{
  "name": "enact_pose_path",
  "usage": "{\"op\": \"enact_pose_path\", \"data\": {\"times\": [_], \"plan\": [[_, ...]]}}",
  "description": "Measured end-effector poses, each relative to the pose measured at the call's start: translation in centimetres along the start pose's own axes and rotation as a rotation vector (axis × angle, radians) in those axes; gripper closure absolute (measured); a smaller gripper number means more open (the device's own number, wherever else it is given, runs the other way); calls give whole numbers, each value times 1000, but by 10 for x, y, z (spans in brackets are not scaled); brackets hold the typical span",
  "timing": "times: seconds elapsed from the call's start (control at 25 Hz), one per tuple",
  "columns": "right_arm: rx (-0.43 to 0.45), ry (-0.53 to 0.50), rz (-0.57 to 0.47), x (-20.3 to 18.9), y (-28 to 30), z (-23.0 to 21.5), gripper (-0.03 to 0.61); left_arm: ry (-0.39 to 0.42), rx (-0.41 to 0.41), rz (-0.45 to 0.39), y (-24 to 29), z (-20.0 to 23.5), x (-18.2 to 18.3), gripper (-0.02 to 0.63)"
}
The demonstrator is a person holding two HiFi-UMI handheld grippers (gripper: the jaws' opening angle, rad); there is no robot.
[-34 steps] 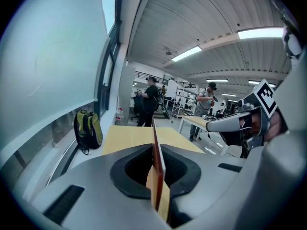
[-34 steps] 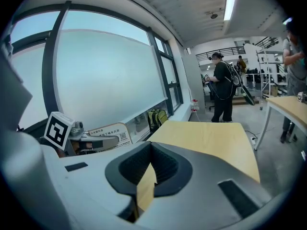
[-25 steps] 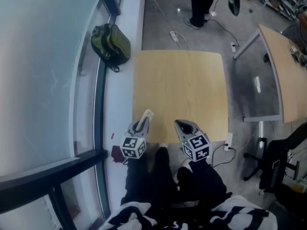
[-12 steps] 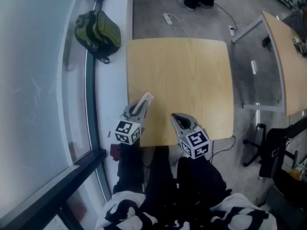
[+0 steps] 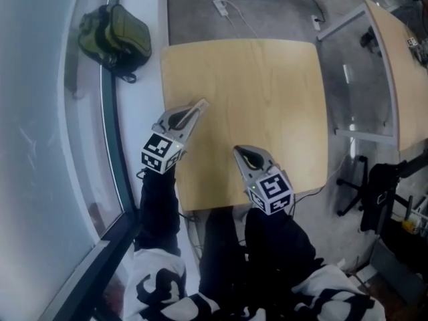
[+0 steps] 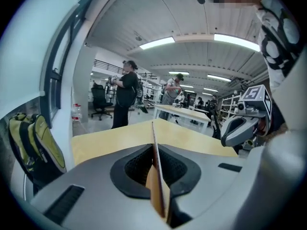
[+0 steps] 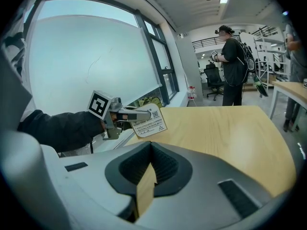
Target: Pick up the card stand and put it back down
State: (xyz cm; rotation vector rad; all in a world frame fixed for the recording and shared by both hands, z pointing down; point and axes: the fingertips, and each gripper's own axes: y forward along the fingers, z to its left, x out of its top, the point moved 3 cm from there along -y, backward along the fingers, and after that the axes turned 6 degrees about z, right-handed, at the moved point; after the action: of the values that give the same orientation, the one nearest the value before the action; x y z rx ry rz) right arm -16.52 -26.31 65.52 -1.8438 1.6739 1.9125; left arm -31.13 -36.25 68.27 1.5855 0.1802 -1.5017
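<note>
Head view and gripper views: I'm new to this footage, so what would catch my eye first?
The left gripper, over the left edge of the wooden table, is shut on a printed card stand held above the tabletop. The right gripper hovers shut and empty over the table's near edge. A green backpack lies by the window.

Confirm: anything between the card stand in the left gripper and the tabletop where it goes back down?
Nothing visible. The card stand is clamped in the left gripper over the left part of the table, whose top is bare. The right gripper sits off to the side, jaws together and empty.
</note>
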Motion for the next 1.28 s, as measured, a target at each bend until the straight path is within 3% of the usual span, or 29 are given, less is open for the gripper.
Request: {"op": "enact_pose_path", "data": {"times": [0.36, 0.6, 0.92, 1.08, 1.16, 1.28], "plan": [[-6, 9, 22, -1, 11, -10, 557, 93, -159, -9, 42, 12, 17, 591], [1, 13, 26, -5, 13, -9, 556, 150, -172, 0, 44, 18, 24, 586], [11, -10, -4, 0, 0, -4, 556, 145, -107, -15, 29, 12, 19, 562], [10, -17, -9, -4, -16, 1, 556, 172, -2, -36, 15, 7, 35, 558], [11, -25, -15, -5, -26, 4, 557, 160, 46, -56, 6, 8, 42, 487], [12, -34, -36, -4, -44, 7, 557, 150, 122, -96, -15, 3, 58, 471]]}}
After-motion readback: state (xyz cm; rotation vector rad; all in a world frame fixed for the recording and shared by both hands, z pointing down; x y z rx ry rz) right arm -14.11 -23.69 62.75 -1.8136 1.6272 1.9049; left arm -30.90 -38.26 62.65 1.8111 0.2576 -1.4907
